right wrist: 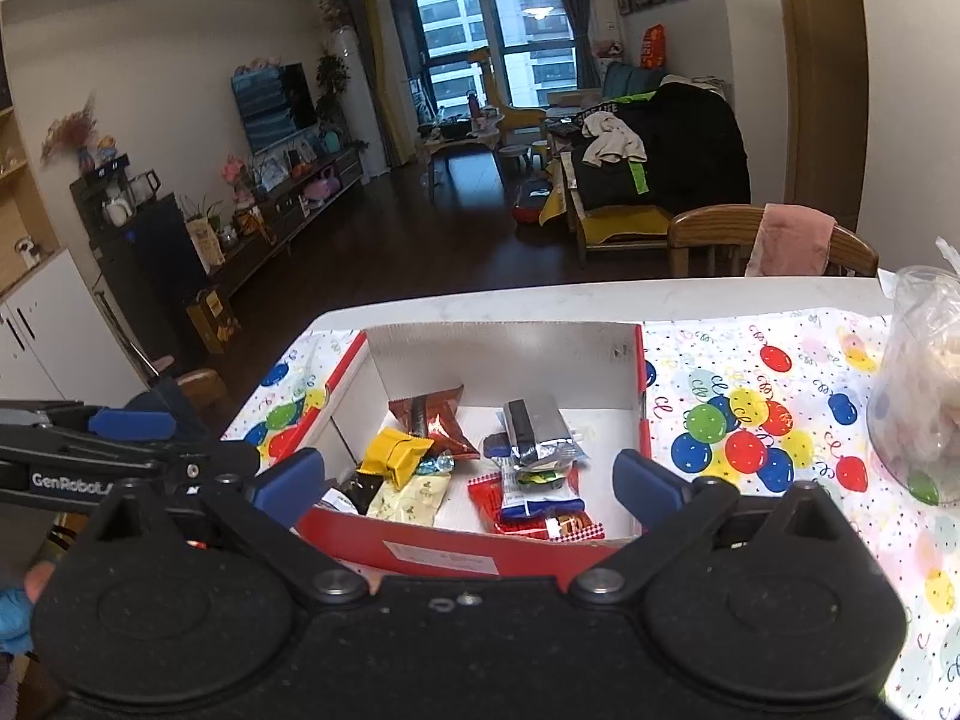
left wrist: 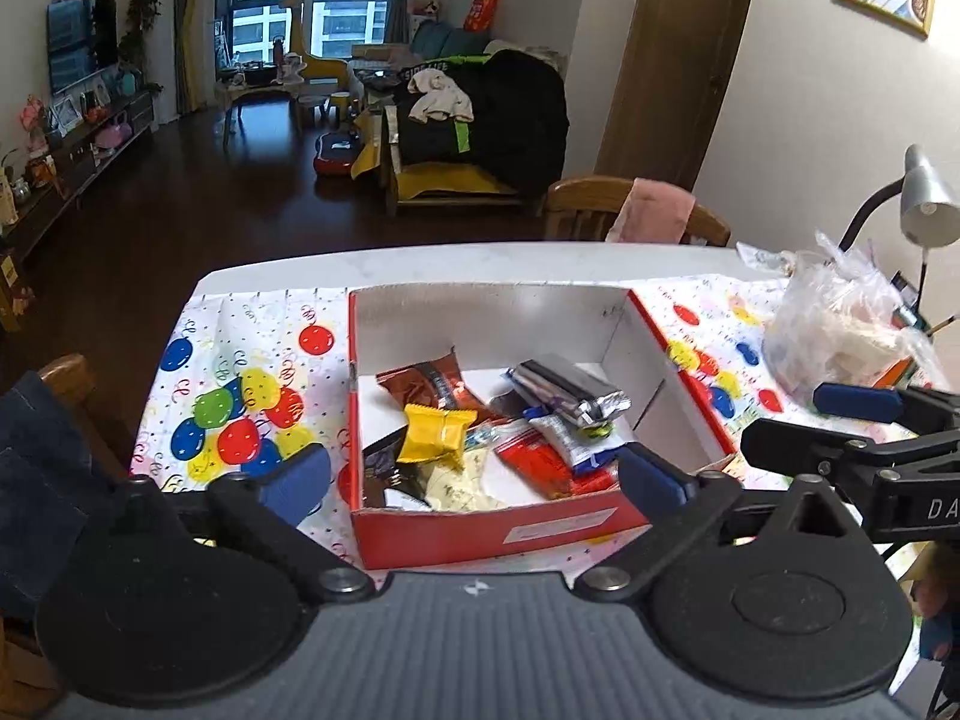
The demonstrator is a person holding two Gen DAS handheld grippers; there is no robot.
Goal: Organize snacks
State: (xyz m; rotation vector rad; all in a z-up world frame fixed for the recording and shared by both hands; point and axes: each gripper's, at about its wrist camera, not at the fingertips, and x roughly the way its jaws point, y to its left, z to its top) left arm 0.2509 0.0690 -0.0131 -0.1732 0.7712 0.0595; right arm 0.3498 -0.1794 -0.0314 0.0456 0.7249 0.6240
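A red cardboard box (left wrist: pixel 480 531) (right wrist: pixel 444 555) with white inner walls sits on the balloon-print tablecloth and holds several wrapped snacks. Among them are a yellow packet (left wrist: pixel 438 432) (right wrist: pixel 396 456), a brown packet (left wrist: pixel 429 387) (right wrist: pixel 435 420), a silver packet (left wrist: pixel 570 393) (right wrist: pixel 537 432) and a red packet (left wrist: pixel 537 462) (right wrist: pixel 543 519). My left gripper (left wrist: pixel 477 480) hovers open before the box's near wall, blue pads wide apart with nothing between them. My right gripper (right wrist: pixel 468 483) is likewise open and empty, close to the same wall. Each gripper shows at the edge of the other's view.
A clear plastic bag (left wrist: pixel 840 336) (right wrist: pixel 918 384) of food stands on the table to the right of the box, beside a grey desk lamp (left wrist: pixel 924 204). Wooden chairs (left wrist: pixel 630 210) (right wrist: pixel 762 240) stand at the far edge and at the left side (left wrist: pixel 66 378).
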